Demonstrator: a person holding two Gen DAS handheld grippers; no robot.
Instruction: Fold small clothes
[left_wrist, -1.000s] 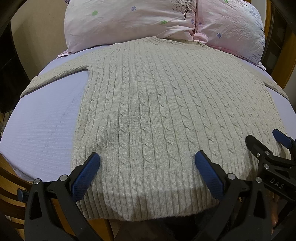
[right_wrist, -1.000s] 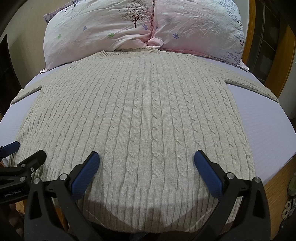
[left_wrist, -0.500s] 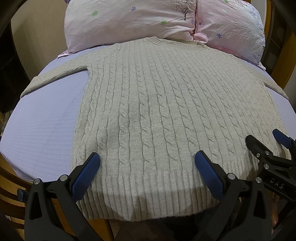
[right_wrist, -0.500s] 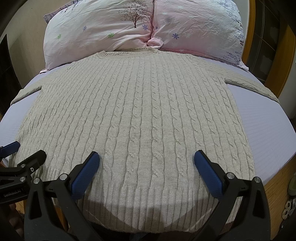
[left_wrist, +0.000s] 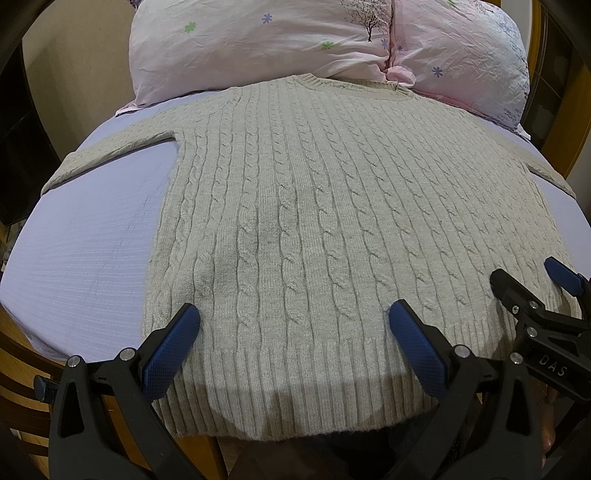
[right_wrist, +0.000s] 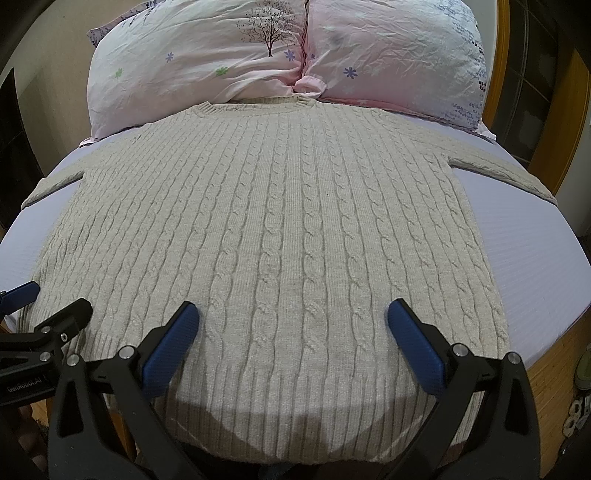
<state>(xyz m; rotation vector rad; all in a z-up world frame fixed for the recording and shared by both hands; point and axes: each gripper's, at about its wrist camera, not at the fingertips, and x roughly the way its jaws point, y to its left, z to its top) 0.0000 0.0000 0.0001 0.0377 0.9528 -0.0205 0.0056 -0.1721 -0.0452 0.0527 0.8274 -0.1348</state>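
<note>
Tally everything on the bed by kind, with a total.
Sweater: 1, beige cable-knit, spread flat
Pillows: 2, one on the left, one on the right
Total: 3

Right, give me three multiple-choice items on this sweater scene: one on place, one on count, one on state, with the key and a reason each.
1. Where does the sweater's collar lie?
A. against the pillows
B. over the near bed edge
C. under a sleeve

2. How many pillows are there?
A. one
B. two
C. three

3. What state is the sweater in?
A. folded in half
B. bunched up
C. spread flat, sleeves out

Key: 1 A, the collar meets the pillows at the far end. 2 B, two lie side by side. 3 C, both sleeves extend sideways on the sheet, with the left gripper and right gripper open over the hem.
</note>
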